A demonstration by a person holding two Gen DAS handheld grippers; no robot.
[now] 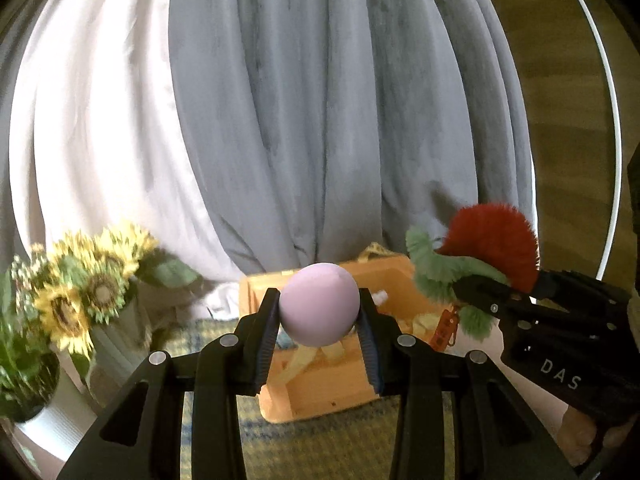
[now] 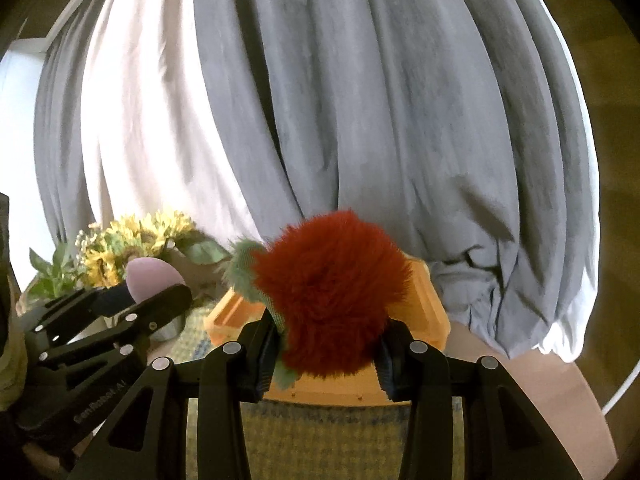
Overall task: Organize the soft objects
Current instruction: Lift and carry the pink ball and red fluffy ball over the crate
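My left gripper is shut on a pink soft ball and holds it above a wooden box. My right gripper is shut on a red fluffy plush with green leaves, held above the same wooden box. In the left wrist view the right gripper with the plush is at the right. In the right wrist view the left gripper with the ball is at the left. The box holds some light-coloured items, partly hidden.
A pot of sunflowers stands left of the box, also seen in the right wrist view. Grey and white curtains hang behind. A woven checked mat lies under the box.
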